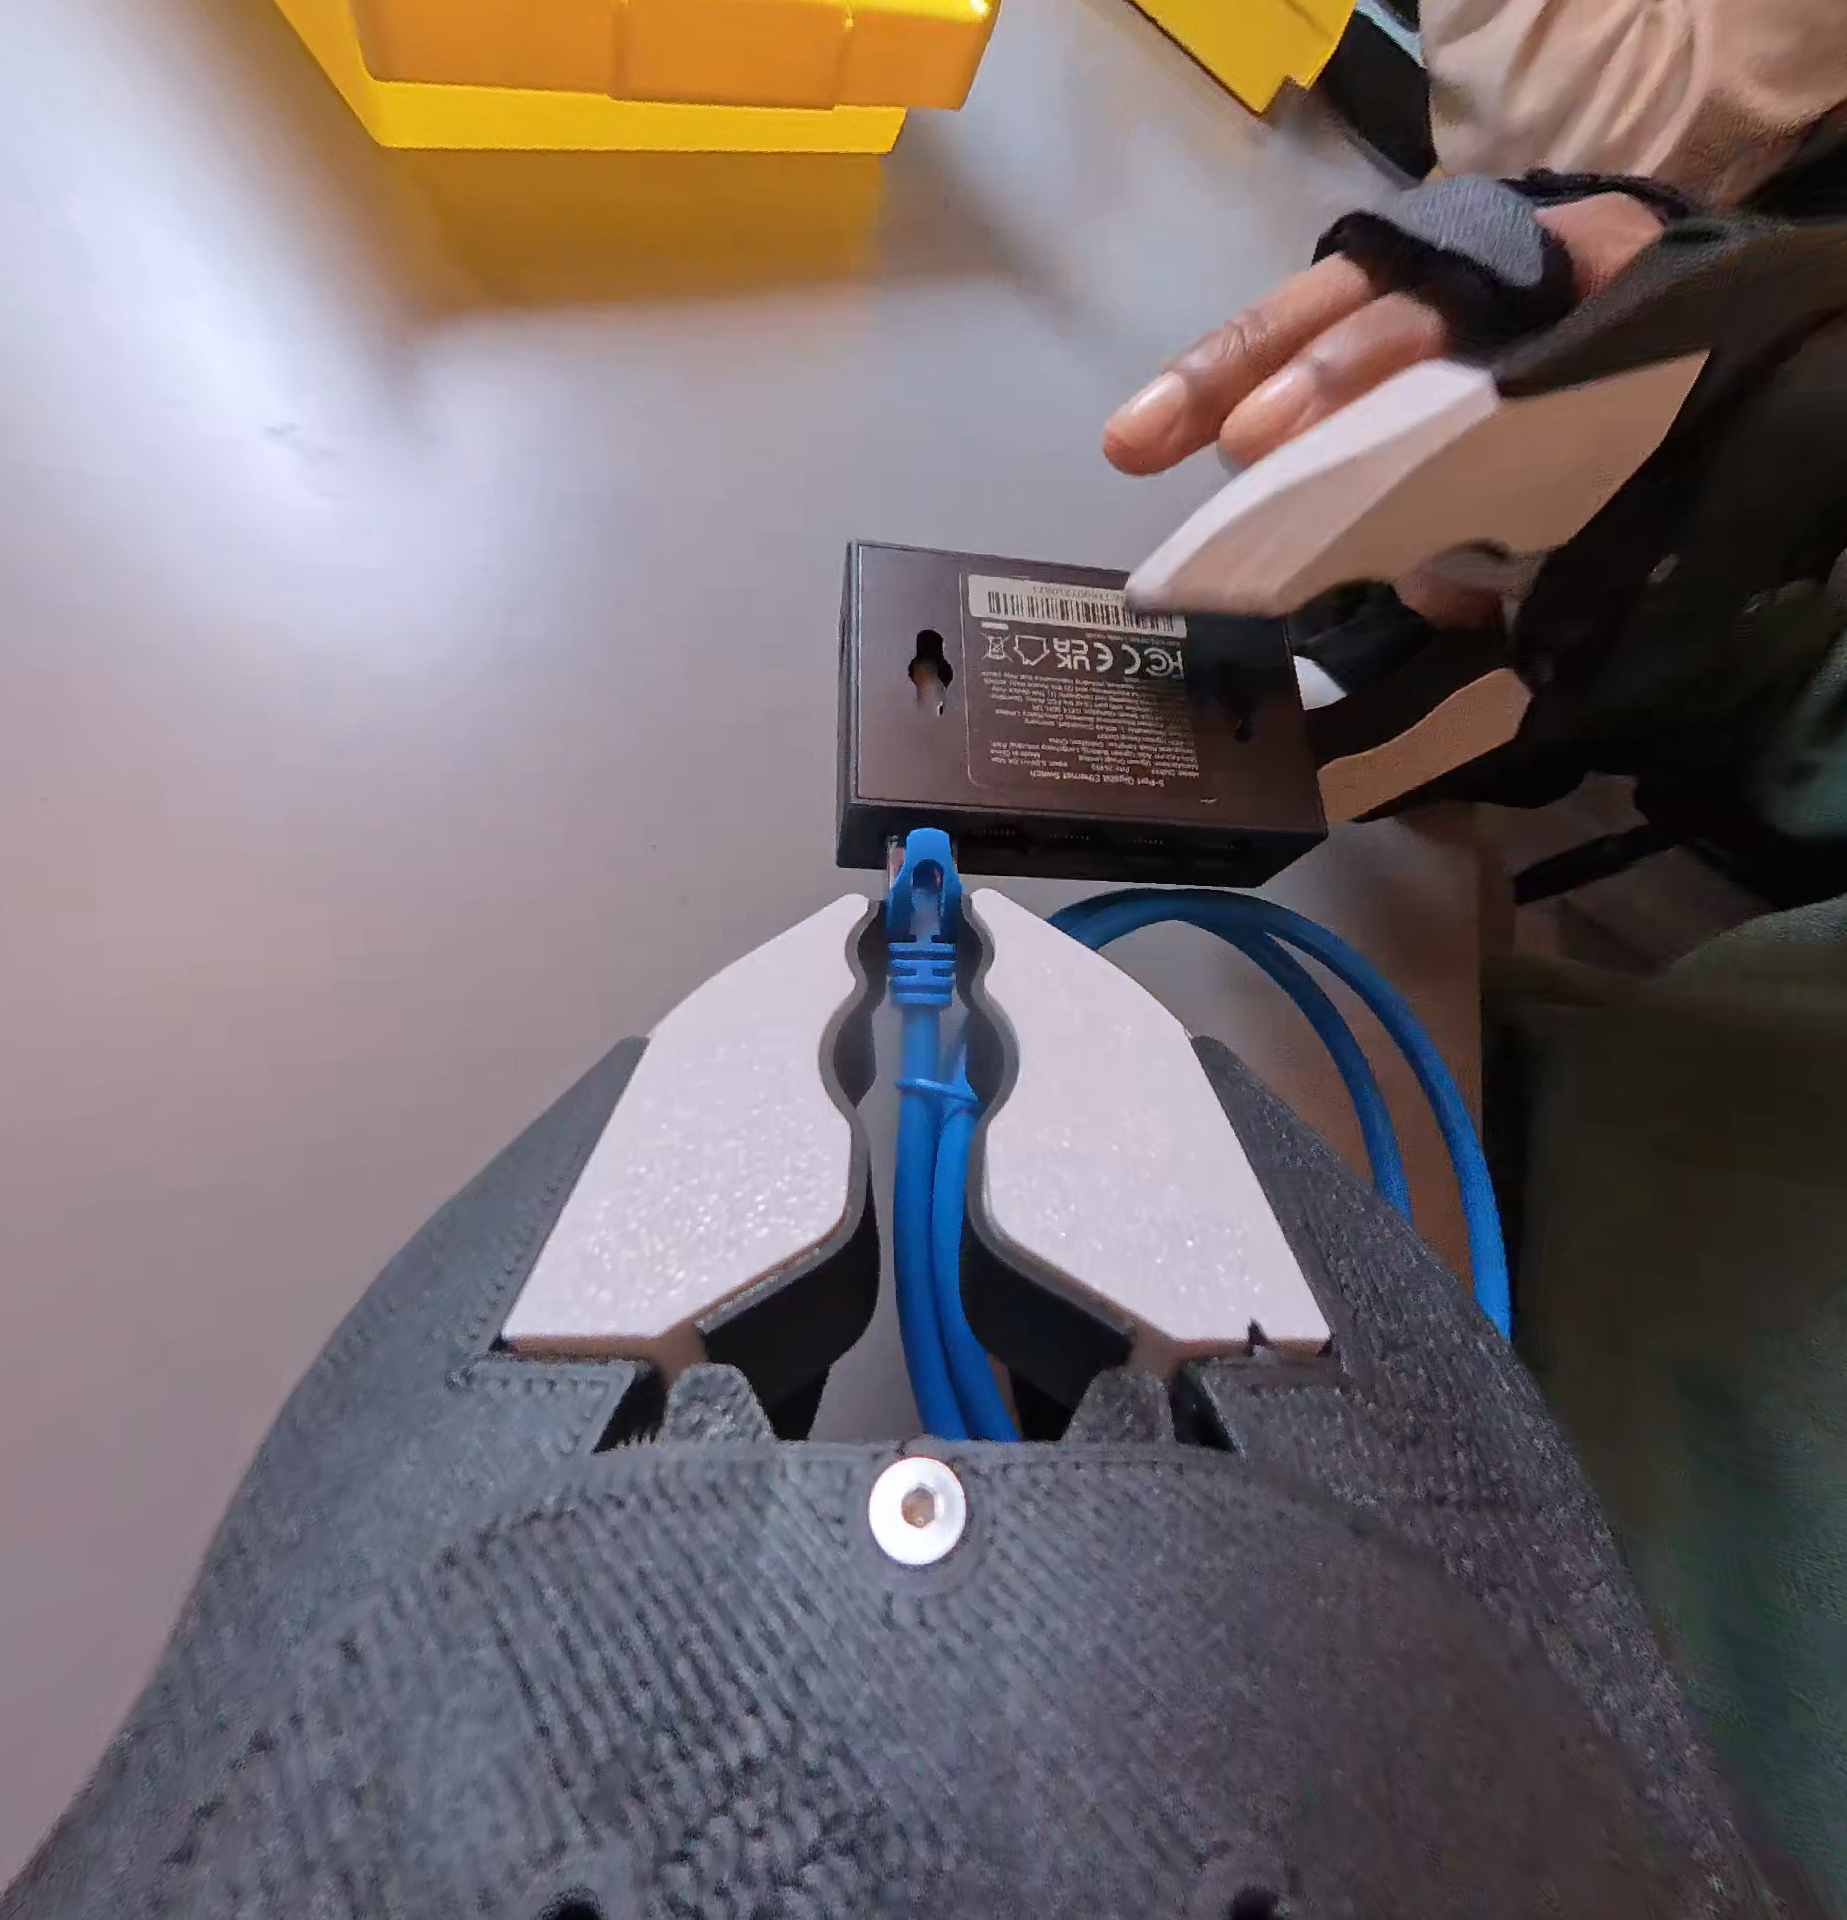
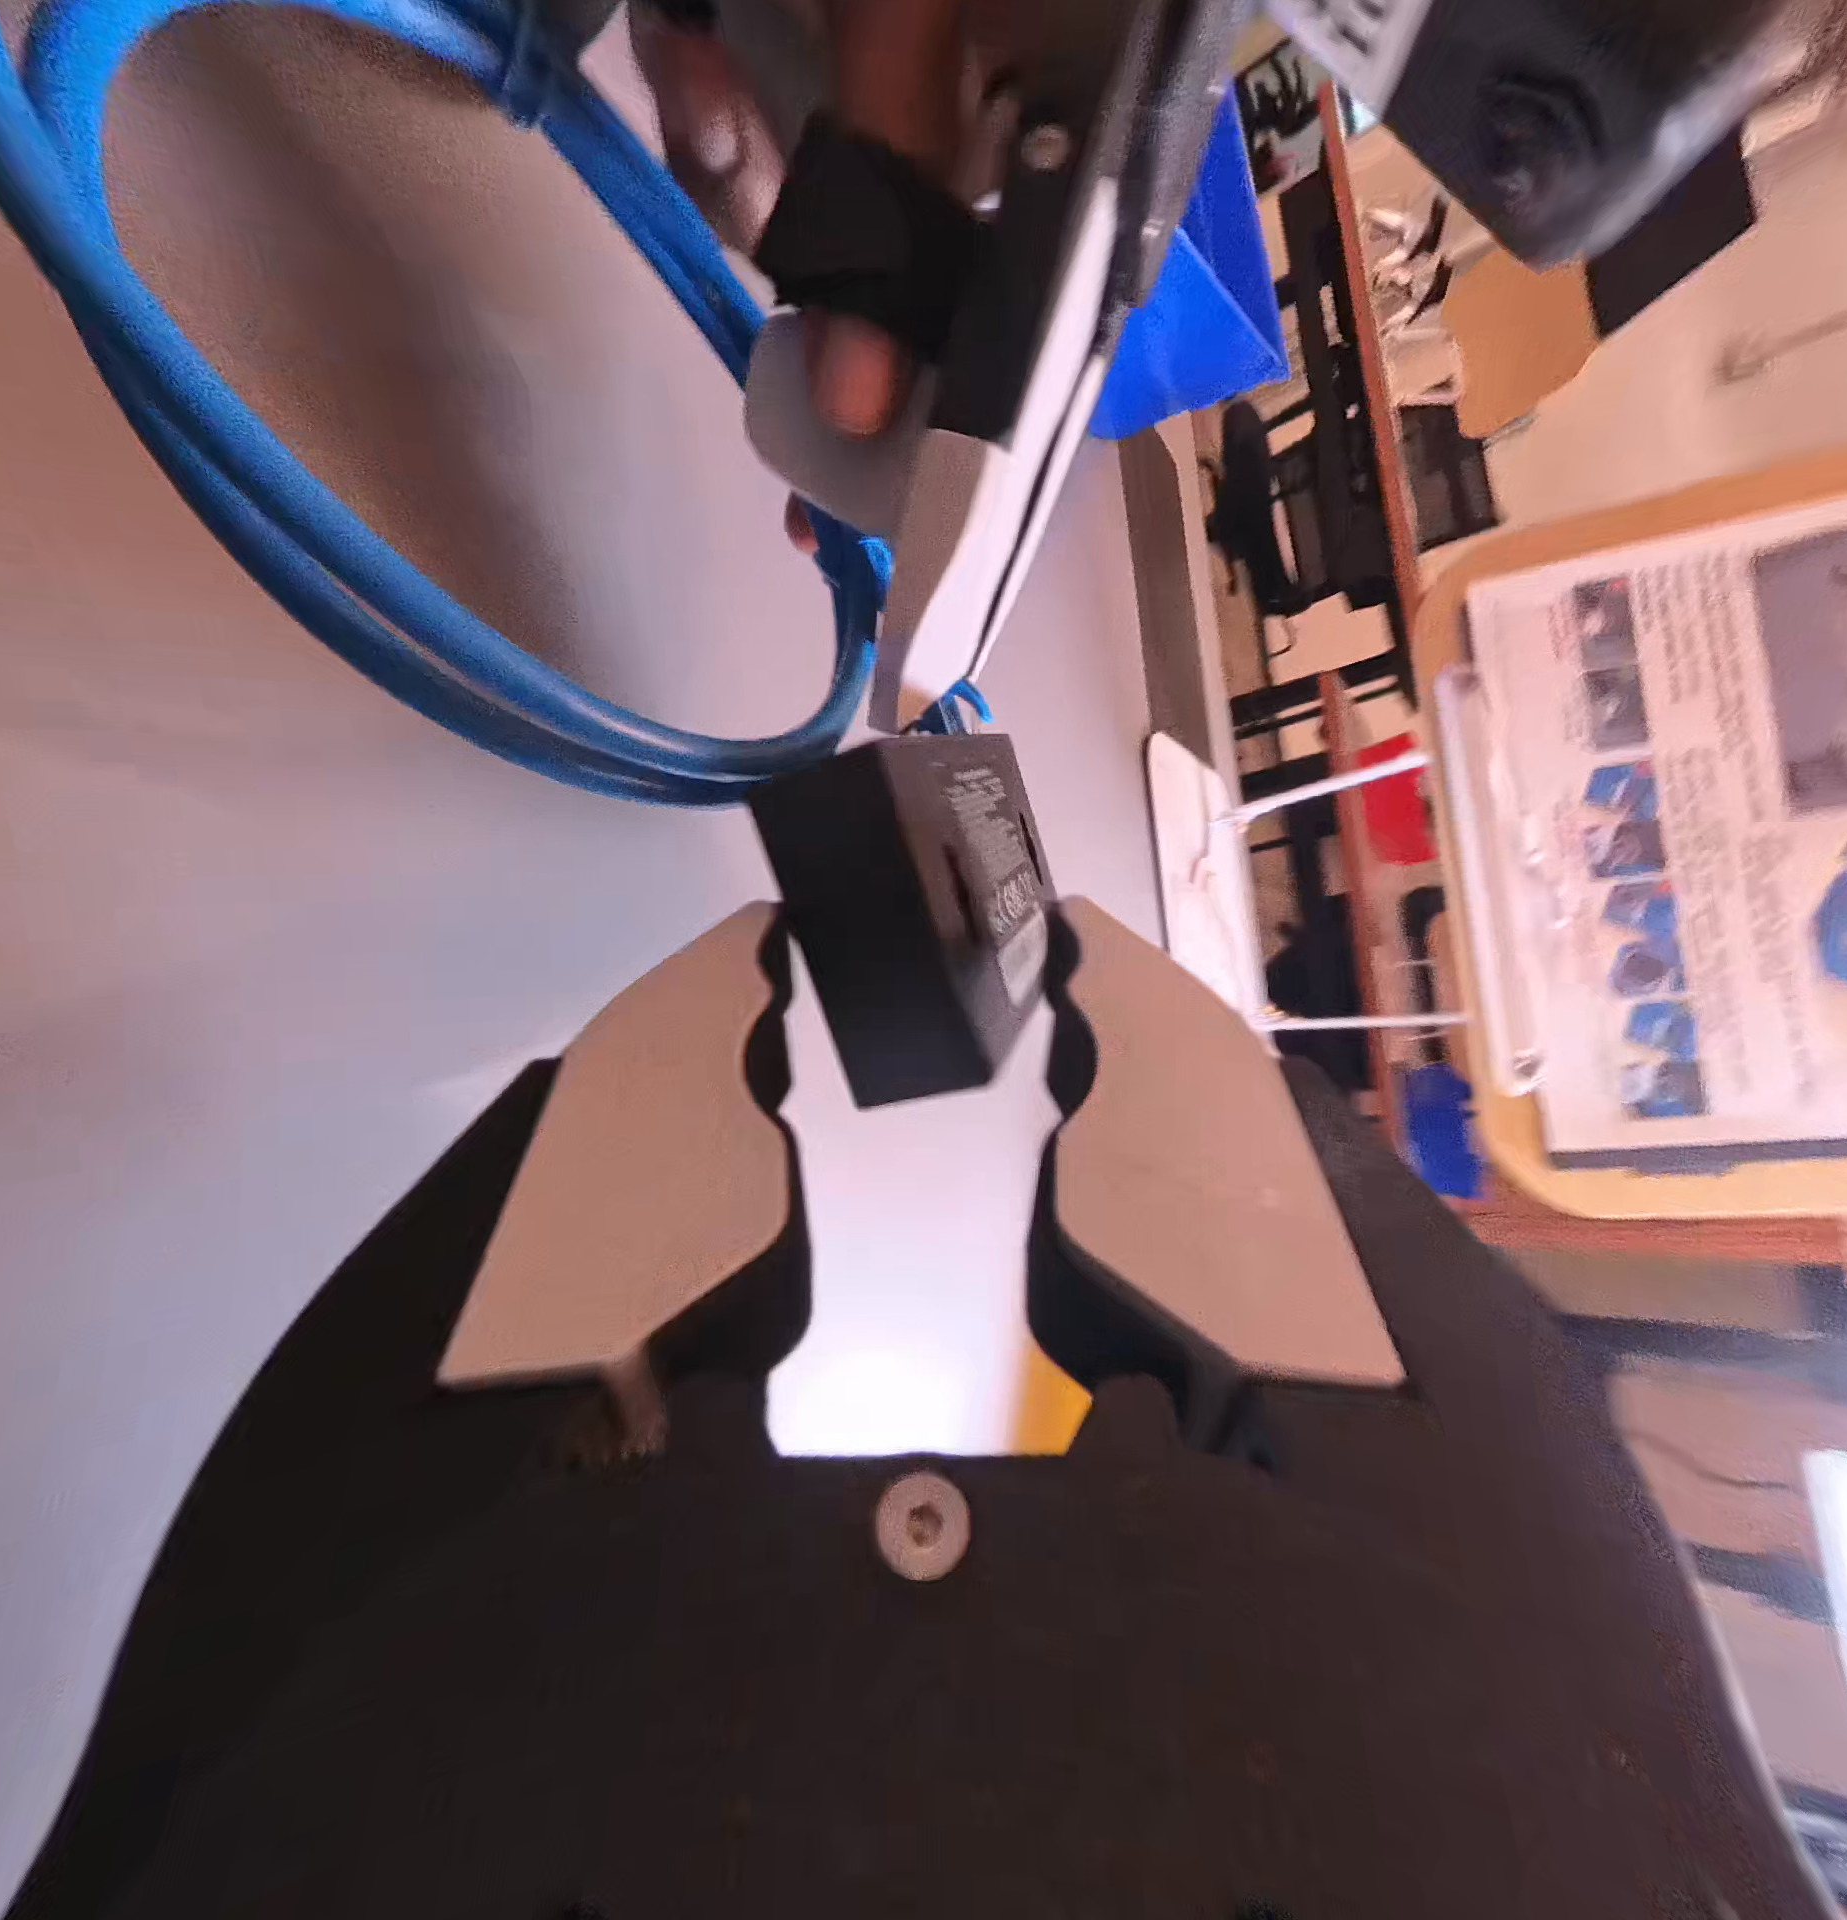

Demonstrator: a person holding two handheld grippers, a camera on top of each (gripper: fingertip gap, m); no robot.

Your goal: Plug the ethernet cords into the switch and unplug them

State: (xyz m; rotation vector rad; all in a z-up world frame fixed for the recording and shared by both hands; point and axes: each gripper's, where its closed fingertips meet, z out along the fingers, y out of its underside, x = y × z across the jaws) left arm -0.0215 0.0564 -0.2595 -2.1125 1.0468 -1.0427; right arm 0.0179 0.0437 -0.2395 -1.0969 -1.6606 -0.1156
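Between the grey pads of the left gripper [image 1: 921,914], at six o'clock in the left wrist view, a blue ethernet cord [image 1: 924,1226] runs forward, the fingers closed on the ribbed boot of its blue moulded plug [image 1: 924,883]. The plug's tip sits in the leftmost port of a small black rectangular network switch [image 1: 1064,717], held label-side up just past the fingertips at twelve o'clock. Loops of the same cord curve out toward three o'clock. Beyond the switch, at two o'clock, the right gripper [image 1: 1314,665] clamps the box's far end, a bare-fingered hand in a black fingerless glove [image 1: 1345,343] behind it. Farther off, at eleven o'clock, a yellow plastic bin [image 1: 638,83] stands on the pale grey tabletop [image 1: 327,623].

From the right wrist view, the right gripper [image 2: 914,935] holds the black switch [image 2: 898,914] between its grey pads, closed on its two broad faces. Just beyond, at twelve o'clock, the left gripper [image 2: 929,665] meets the switch's far edge, the blue cord [image 2: 306,499] looping away toward ten o'clock. At three o'clock, well apart, a printed sheet [image 2: 1667,831] stands in a clear holder.
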